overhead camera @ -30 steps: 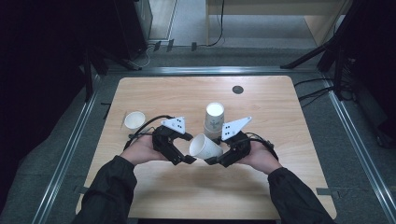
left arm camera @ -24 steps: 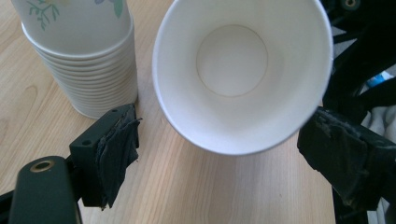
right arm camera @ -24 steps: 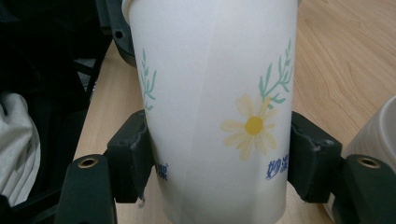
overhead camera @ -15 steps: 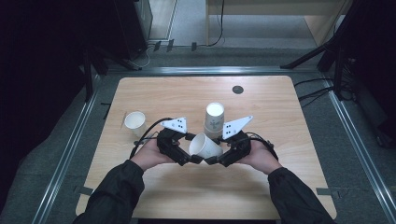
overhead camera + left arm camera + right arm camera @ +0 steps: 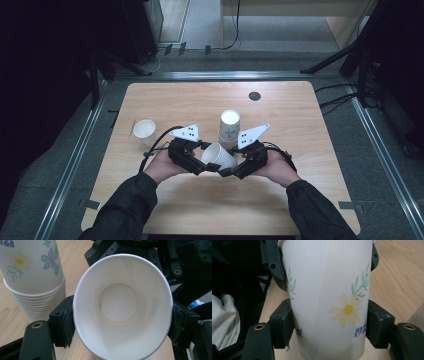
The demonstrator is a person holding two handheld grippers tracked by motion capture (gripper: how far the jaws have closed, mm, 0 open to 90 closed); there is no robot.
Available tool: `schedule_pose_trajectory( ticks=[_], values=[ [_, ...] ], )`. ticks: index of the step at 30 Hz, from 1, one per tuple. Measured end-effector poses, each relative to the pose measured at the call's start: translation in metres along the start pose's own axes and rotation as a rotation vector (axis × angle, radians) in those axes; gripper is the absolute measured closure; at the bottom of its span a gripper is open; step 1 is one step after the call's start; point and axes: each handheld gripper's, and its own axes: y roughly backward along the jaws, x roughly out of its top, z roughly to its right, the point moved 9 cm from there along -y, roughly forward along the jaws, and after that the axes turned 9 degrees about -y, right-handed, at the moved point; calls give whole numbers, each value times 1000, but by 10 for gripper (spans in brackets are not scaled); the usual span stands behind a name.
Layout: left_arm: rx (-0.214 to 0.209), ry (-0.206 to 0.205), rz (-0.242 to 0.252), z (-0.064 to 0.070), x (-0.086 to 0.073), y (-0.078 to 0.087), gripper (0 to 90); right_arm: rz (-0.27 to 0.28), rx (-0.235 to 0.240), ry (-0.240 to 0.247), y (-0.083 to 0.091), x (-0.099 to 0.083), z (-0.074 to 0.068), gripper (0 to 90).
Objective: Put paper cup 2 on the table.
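A white paper cup (image 5: 219, 156) with a daisy print lies on its side in the air between my two grippers, above the table's middle. My left gripper (image 5: 205, 162) is shut on its rim. In the left gripper view the mouth of the cup (image 5: 120, 300) faces the camera, squeezed oval between the pads (image 5: 65, 323). My right gripper (image 5: 231, 166) is shut on the cup's body. In the right gripper view the cup (image 5: 327, 295) stands between both pads (image 5: 377, 325), which press its sides.
A stack of nested flowered cups (image 5: 229, 127) stands upside down just behind the grippers, also close by as the stack (image 5: 32, 277). A single cup (image 5: 144, 131) stands at the left of the wooden table (image 5: 300, 125). A dark round hole (image 5: 254, 95) marks the far side.
My left gripper has edged slightly right, in toward the cup. The cup and the right gripper have stayed nearly still.
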Motion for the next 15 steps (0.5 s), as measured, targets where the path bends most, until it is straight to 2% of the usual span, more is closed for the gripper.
schedule_pose_trajectory(
  ticks=[5, 7, 12, 15],
  values=[
    [6, -1, -7, -1, 0, 1, 253, 2, -5, -7, 0, 1, 0, 323],
    [21, -10, -20, -2, -1, 3, 254, -9, -8, -10, -1, -1, 1, 295],
    [43, 2, -29, -6, 1, 12, 261, -57, -63, 2, -6, -10, 8, 253],
    [51, 9, -33, -9, 0, 18, 262, -62, -67, 3, -7, -11, 8, 243]
  ],
)
